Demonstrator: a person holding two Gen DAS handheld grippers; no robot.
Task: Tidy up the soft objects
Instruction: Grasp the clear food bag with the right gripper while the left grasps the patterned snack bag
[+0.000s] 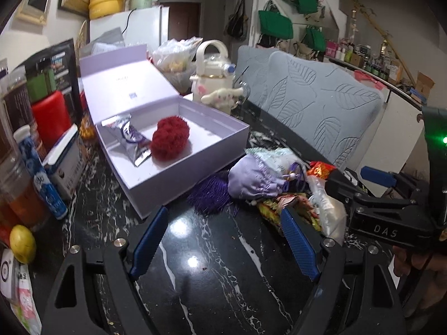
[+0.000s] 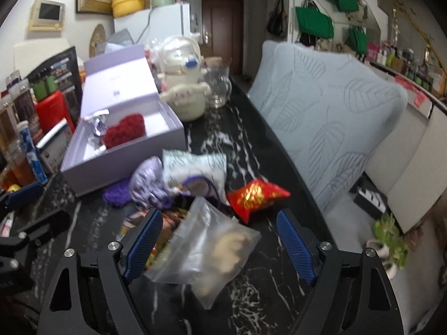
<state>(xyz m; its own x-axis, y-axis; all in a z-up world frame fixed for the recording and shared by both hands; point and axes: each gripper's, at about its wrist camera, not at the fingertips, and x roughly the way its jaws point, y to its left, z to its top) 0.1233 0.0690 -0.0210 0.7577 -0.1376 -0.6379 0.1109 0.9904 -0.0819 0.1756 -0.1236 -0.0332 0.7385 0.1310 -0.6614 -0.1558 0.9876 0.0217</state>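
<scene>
Leftward, we see the left gripper (image 1: 225, 240) with fingers spread over bare black counter (image 1: 212, 268); the lavender box (image 1: 195, 164) holds a red pompom (image 1: 169, 141) and foil packet (image 1: 130, 136). Rightward, the right gripper (image 2: 219, 244) has fingers spread around a clear bag (image 2: 212, 251), beside a lilac pouch (image 2: 148, 181) and red packet (image 2: 257, 195).

The table (image 1: 212, 251) is black with white marble veins. The box (image 1: 195, 164) at ten o'clock is pale lilac, holding a deep red pompom (image 1: 169, 141) and a silver-and-purple packet (image 1: 131, 136). At one o'clock lie a lavender pouch (image 1: 251, 177), a purple tassel (image 1: 209, 195) and a red-and-gold packet (image 2: 257, 196). The cushion (image 1: 315, 106) is grey-blue with a leaf pattern. Gripper fingers (image 1: 149, 241) are blue, ribbed.
</scene>
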